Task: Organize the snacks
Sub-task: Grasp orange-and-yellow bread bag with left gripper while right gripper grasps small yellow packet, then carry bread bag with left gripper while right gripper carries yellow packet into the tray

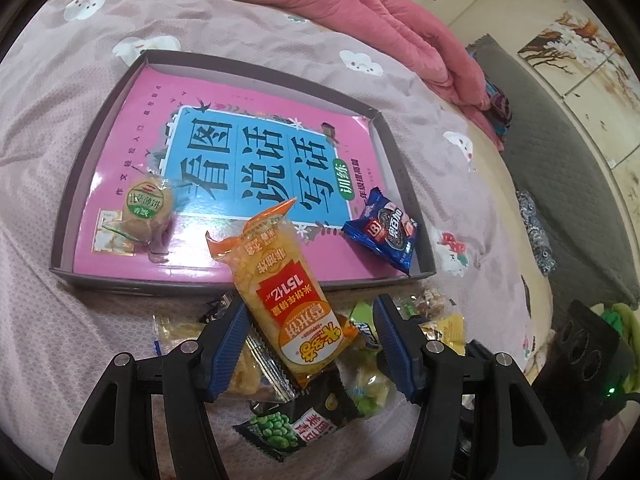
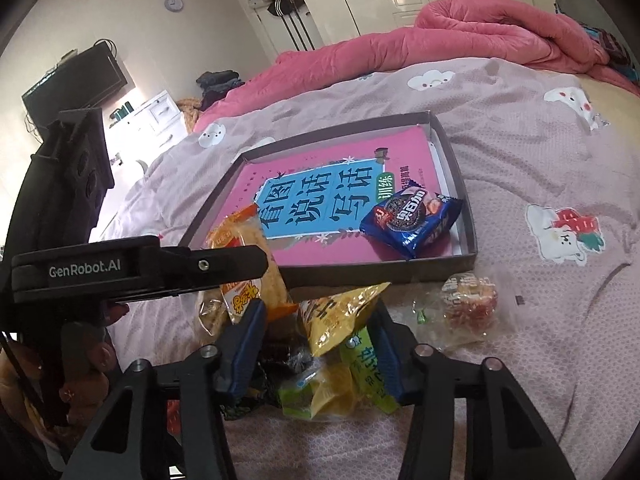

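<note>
Left gripper (image 1: 310, 334) clamps orange rice cracker pack (image 1: 286, 298) near tray (image 1: 240, 280). Right gripper (image 2: 320, 344) apart around yellow packet (image 2: 340, 320).

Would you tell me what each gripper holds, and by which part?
It cannot be told. The orange rice cracker packet stands tilted between the left gripper's fingers, a gap on one side; the right gripper straddles the yellow packet.

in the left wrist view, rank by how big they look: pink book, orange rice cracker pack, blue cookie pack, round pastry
1. pink book, by far
2. orange rice cracker pack, though being nearer the camera inflates it
3. blue cookie pack and round pastry look about alike, so I won't rank them
</note>
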Demonstrator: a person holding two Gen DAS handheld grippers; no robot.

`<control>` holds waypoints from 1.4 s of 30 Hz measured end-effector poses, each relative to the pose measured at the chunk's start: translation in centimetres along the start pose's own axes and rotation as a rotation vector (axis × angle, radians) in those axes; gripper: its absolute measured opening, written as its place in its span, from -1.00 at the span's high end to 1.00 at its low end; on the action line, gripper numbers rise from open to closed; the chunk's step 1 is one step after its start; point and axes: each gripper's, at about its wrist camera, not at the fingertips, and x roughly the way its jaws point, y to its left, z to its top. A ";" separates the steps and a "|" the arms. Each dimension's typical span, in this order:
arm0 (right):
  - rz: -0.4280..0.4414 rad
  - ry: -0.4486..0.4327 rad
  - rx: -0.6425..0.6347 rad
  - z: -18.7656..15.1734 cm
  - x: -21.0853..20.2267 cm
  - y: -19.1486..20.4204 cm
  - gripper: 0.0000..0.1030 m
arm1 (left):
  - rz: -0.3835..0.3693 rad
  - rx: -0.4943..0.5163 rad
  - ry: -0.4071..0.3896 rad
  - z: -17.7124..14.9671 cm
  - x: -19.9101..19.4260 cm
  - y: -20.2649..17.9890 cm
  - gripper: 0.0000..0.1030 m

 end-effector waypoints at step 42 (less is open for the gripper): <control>0.044 -0.095 -0.002 1.5 -1.8 0.3 0.59 | 0.043 -0.040 -0.082 0.5 -3.0 0.0 0.35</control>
